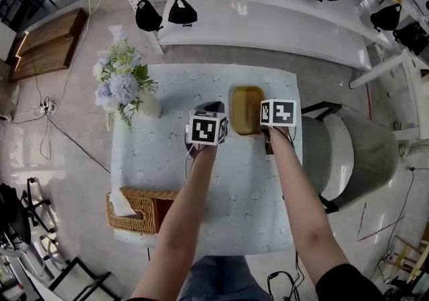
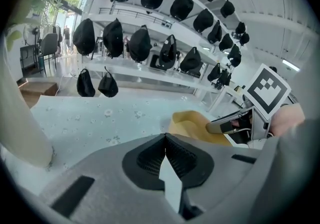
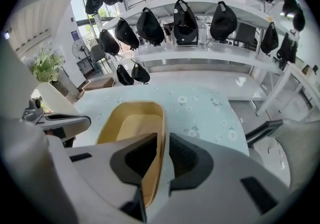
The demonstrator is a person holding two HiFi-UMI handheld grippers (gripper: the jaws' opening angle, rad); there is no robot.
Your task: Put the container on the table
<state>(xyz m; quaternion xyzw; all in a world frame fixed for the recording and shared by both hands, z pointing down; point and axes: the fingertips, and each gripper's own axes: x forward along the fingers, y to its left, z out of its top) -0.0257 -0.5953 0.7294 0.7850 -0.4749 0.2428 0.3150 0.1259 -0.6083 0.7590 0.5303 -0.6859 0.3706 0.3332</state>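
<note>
Since the container [image 3: 131,127] looks to be already down on the table [image 3: 205,106], step in hand: the set-down seems all but made, and letting go is what is left.
Right gripper [image 3: 160,143]: closed onto the container's right-hand long wall, one jaw inside the tray and one outside. The thin wall is pinched between them.
Left gripper [image 2: 165,140]: jaws pressed together tip to tip with nothing between them. It hovers just beside the container's left side, apart from it.
Next move: probably part the right jaws enough to free the wall. Then lift straight up, so the inner jaw clears the rim without dragging the tray. The left gripper has no part to play.
Container's place: on the far half of the flowered cloth, right of centre. It is well apart from the vase of flowers [image 1: 125,86] at the far left corner and the wicker tissue box [image 1: 139,212] at the near left edge. A chair [image 1: 352,152] stands beside the table's right side.
Container's look: mustard yellow and oblong with rounded corners, low upright walls and a thin rim. Its surface is matt and it is empty.
Contact with the cloth: no gap shows under the base, though I cannot tell whether it lies fully flat.
</note>
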